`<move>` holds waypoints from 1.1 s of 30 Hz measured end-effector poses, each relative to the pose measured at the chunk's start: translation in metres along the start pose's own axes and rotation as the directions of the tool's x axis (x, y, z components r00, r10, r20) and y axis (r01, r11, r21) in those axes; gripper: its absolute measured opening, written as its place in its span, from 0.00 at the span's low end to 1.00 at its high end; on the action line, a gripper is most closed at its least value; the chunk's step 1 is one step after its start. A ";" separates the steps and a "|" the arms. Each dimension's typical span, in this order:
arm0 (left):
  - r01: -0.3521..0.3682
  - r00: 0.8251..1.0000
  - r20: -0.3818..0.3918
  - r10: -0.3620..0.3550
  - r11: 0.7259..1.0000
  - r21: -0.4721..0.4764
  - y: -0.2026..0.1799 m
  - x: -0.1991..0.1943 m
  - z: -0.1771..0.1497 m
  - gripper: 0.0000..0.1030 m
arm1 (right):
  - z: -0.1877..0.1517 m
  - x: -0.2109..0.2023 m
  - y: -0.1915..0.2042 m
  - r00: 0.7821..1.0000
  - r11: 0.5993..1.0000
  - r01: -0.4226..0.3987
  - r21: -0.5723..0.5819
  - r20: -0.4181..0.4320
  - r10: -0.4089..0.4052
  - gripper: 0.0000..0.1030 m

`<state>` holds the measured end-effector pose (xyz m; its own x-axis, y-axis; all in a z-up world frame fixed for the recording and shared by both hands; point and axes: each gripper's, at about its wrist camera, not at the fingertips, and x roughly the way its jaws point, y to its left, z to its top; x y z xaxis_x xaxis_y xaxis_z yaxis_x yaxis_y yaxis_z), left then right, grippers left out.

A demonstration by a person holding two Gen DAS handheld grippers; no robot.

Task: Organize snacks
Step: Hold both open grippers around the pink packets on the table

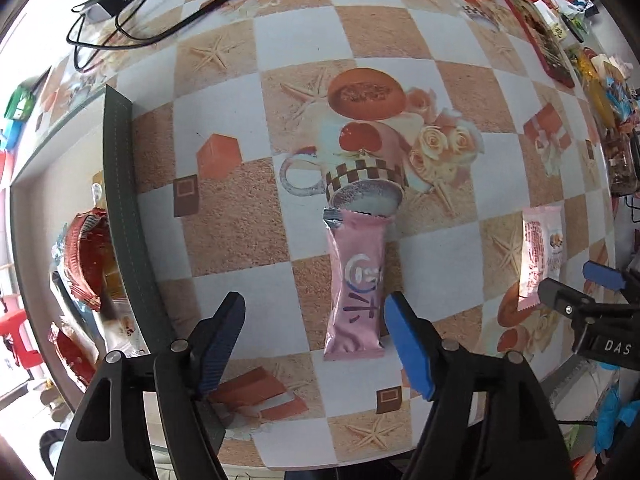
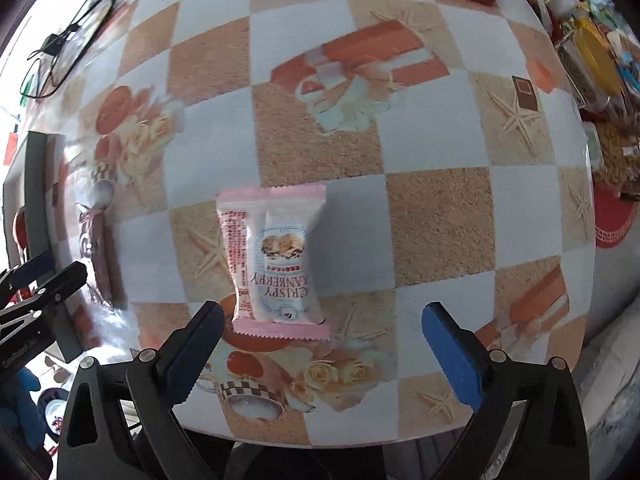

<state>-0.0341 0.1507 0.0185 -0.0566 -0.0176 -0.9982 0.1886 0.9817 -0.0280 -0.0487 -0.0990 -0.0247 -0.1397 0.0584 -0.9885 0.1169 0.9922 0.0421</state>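
Pink snack packet (image 1: 355, 282) lies flat on the tabletop (image 1: 248, 240), long axis running 12 to 6 o'clock, just ahead of the spread, empty left gripper (image 1: 314, 330). Cranberry crisp packet (image 2: 276, 260) lies likewise before the released right gripper (image 2: 324, 328).

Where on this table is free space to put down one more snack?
Bare cloth lies between the pink snack bar and the cranberry crisp packet, and beyond both. Crowded: the storage box and the far-right clutter.

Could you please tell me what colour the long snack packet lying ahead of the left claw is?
Pink, with a silvery crimped top end; the long foil snack packet shows best in the left wrist view.
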 end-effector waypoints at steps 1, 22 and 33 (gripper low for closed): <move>0.007 1.000 -0.008 -0.007 1.000 0.000 0.000 0.003 0.003 0.75 | 0.002 0.000 0.001 1.000 1.000 0.001 -0.005 -0.001 -0.001 0.97; -0.023 0.999 -0.028 0.025 0.997 0.068 -0.023 0.042 0.048 1.00 | 0.034 0.020 0.060 0.996 0.994 0.071 -0.078 -0.055 -0.075 1.00; -0.021 1.000 0.010 0.020 0.997 0.070 -0.016 0.039 0.023 1.00 | 0.030 0.018 0.058 0.997 0.994 0.071 -0.079 -0.034 -0.073 1.00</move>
<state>-0.0169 0.1305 -0.0208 -0.0427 0.0001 -0.9991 0.2574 0.9662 -0.0109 -0.0145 -0.0439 -0.0448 -0.1812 -0.0109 -0.9834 0.0288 0.9995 -0.0164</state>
